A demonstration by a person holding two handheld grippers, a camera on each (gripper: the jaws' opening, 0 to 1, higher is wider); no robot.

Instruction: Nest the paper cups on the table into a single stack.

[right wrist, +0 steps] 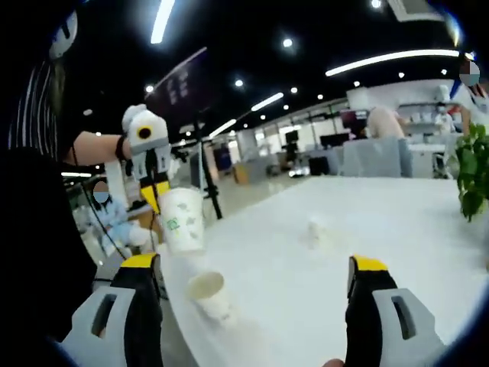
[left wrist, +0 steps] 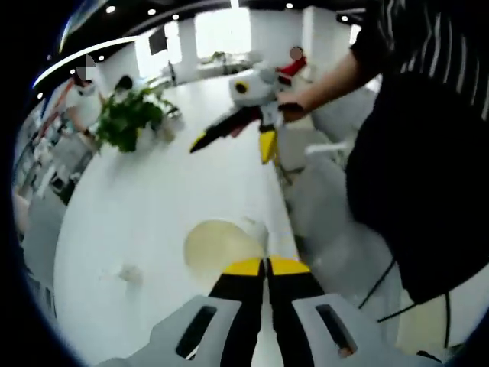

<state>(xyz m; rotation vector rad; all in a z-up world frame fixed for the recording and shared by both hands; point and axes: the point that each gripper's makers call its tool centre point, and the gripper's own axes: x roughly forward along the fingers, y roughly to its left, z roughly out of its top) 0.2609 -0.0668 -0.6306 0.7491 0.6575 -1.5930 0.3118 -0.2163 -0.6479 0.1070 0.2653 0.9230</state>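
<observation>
- No text, brand or number can be read in either view.
- The held cup (right wrist: 182,221) has a small green mark on its side; it is too blurred to tell whether it is a logo or letters.
- The dark hanging sign (right wrist: 177,86) in the right gripper view carries pale marks, too small to read.

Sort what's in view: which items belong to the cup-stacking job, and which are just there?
Job items:
- held paper cup, in the left gripper
- paper cup on the table
- small cup farther back, blurred
- right gripper, open

Bystanders:
- potted plant
- white table
</observation>
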